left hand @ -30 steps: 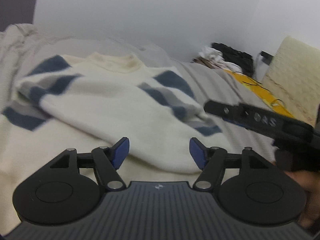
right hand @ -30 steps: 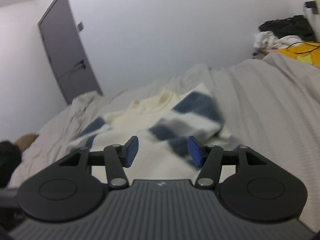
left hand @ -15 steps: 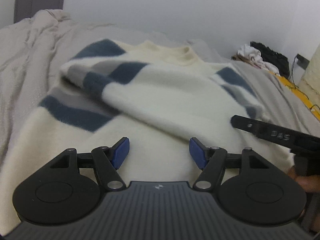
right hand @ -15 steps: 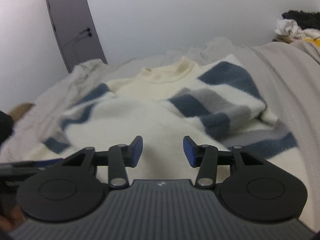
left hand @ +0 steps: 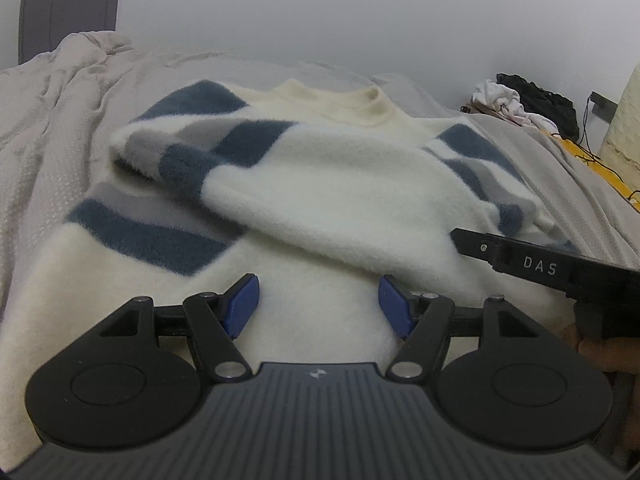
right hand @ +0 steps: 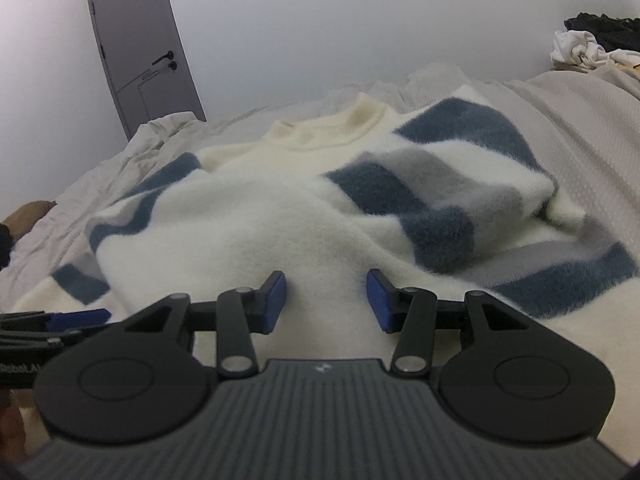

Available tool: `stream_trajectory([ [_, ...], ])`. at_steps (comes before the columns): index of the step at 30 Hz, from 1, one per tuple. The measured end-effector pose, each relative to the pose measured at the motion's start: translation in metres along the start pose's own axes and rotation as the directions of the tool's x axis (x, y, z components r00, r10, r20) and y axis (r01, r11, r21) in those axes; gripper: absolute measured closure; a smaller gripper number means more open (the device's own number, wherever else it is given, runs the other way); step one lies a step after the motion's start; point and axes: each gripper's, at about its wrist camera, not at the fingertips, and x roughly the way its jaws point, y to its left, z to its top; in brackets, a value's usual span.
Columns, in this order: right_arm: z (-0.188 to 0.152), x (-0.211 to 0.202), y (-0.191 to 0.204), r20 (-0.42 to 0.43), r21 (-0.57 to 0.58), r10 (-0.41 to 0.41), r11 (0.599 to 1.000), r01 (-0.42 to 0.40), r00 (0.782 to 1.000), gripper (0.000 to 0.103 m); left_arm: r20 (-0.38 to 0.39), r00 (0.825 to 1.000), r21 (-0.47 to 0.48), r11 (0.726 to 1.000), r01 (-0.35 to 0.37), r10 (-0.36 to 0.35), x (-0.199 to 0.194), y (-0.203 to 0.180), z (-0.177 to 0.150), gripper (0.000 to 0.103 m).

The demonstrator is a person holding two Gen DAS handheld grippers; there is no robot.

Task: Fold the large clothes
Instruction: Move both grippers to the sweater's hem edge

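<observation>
A cream fleece sweater [left hand: 344, 196] with blue and grey sleeve stripes lies face up on the bed, collar [right hand: 340, 128] at the far end. Both sleeves are folded in across its chest. My left gripper [left hand: 318, 306] hovers low over the sweater's near part, open, its blue pads wide apart. My right gripper [right hand: 327, 298] is also open, with a narrower gap; cream fabric shows between the pads, and they do not press on it. One right finger [left hand: 520, 260] reaches in at the right of the left wrist view. A left pad [right hand: 80, 316] shows at the left edge of the right wrist view.
A grey bedspread [left hand: 52, 148] covers the bed, bunched at the far left. A grey door [right hand: 140, 52] stands behind. White and black clothes [left hand: 524, 104] are piled at the far right, beside a yellow item [left hand: 600, 172] with cables. A hand [left hand: 600, 352] holds the right gripper.
Both grippers came down and closer to the sweater's near part, so it fills more of each view. The right jaws narrowed a little. The sweater has not moved.
</observation>
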Motion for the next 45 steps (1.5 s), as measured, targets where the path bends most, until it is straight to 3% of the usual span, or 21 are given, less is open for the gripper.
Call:
stream_trajectory([
  [14, 0.0, -0.02, 0.011, -0.01, -0.04, -0.036, 0.999, 0.035, 0.999, 0.055, 0.019, 0.998, -0.014, 0.998, -0.062, 0.062, -0.02, -0.011, -0.005, 0.032],
  [23, -0.001, -0.084, -0.005, -0.083, 0.077, -0.042, 0.996, 0.049, 0.996, 0.055, 0.018, 0.997, -0.17, 0.983, -0.073, 0.078, -0.08, 0.011, -0.013, 0.032],
  [26, -0.001, -0.103, -0.009, -0.108, 0.102, -0.053, 0.993, 0.064, 0.993, 0.053, 0.021, 0.995, -0.249, 0.964, -0.087, 0.095, -0.105, 0.029, -0.013, 0.032],
  [30, -0.002, -0.126, -0.013, -0.117, 0.068, -0.102, 0.992, 0.11, 0.988, 0.041, 0.001, 0.99, -0.34, 0.931, -0.13, 0.139, -0.139, 0.059, -0.02, 0.032],
  [35, -0.004, -0.144, -0.032, -0.136, 0.14, -0.123, 0.98, 0.142, 0.983, 0.023, -0.026, 0.986, -0.485, 0.86, -0.157, 0.165, -0.178, 0.095, -0.041, 0.032],
  [40, -0.018, -0.151, -0.06, -0.214, 0.246, -0.171, 0.943, 0.222, 0.962, 0.023, -0.046, 0.986, -0.586, 0.795, -0.155, 0.158, -0.195, 0.11, -0.062, 0.032],
  [45, -0.033, -0.149, -0.085, -0.306, 0.35, -0.194, 0.887, 0.3, 0.932, 0.023, -0.102, 0.984, -0.606, 0.774, -0.181, 0.149, -0.183, 0.113, -0.071, 0.032],
])
